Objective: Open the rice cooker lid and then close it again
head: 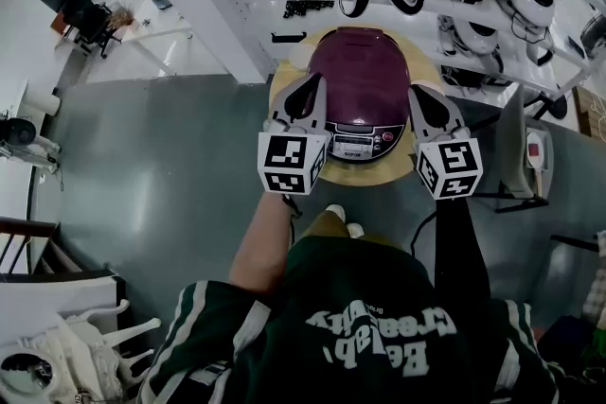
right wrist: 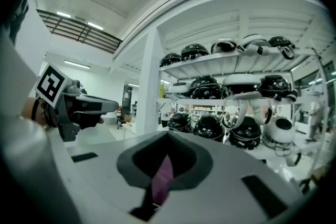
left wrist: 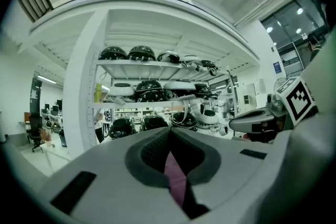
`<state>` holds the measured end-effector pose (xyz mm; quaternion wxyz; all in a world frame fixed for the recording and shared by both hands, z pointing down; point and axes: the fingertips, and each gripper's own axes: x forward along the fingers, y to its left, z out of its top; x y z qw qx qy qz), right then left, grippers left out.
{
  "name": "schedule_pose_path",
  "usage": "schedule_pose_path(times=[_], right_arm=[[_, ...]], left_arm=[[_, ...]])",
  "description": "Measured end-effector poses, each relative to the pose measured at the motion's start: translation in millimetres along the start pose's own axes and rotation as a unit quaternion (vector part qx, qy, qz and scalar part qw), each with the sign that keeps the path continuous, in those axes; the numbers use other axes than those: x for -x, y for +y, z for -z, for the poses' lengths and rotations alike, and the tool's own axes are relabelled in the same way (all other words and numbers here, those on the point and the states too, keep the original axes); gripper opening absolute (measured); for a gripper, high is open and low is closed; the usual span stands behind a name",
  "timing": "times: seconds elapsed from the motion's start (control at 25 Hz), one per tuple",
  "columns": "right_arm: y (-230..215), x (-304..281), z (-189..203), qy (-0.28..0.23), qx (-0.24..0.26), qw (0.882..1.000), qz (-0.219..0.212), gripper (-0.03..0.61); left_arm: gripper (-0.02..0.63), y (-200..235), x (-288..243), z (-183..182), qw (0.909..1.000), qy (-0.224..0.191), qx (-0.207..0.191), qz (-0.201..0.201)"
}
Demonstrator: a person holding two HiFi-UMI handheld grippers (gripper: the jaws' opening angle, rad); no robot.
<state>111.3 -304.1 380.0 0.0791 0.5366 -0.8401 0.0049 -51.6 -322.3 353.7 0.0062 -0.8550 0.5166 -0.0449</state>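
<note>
Head view: above the person, looking steeply down on the rice cooker [head: 358, 80].
Left gripper view: level along its jaws, facing the helmet shelf [left wrist: 152, 68].
Right gripper view: level, same direction.
Shared: that shelf, in all three.

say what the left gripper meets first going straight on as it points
Probably the glossy black helmets on the white metal shelf rack; the left gripper seems to point level above the purple rice cooker, though depth is unclear.
</note>
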Motion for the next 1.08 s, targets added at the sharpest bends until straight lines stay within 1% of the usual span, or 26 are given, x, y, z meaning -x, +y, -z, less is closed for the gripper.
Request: schedule_pose_path(times=[0.16,0.32,0.88,1.08], right_arm=[[1.5,0.6,-4.4,-0.007,0.021,1.0,0.0,0.003],[0.0,0.4,-6.9,-0.012,0.022,1.0,0.003,0.003],[4.9,-1.2,-6.9,-0.012,0.028,1.0,0.003,0.003],[1.0,-1.8,-6.1,-0.01,0.028,1.0,0.009,0.003]], left_arm=[[0.0,7.2,1.2,1.4,0.9998,0.005,-0.006,-0.016],[0.0,8.3,0.9,0.0,0.9997,0.002,-0.013,-0.021],[0.0,6.9,4.5,-1.7,0.9996,-0.007,-0.027,-0.01],[0.0,8.1,3.8,1.5,0.9993,0.001,-0.036,-0.011]])
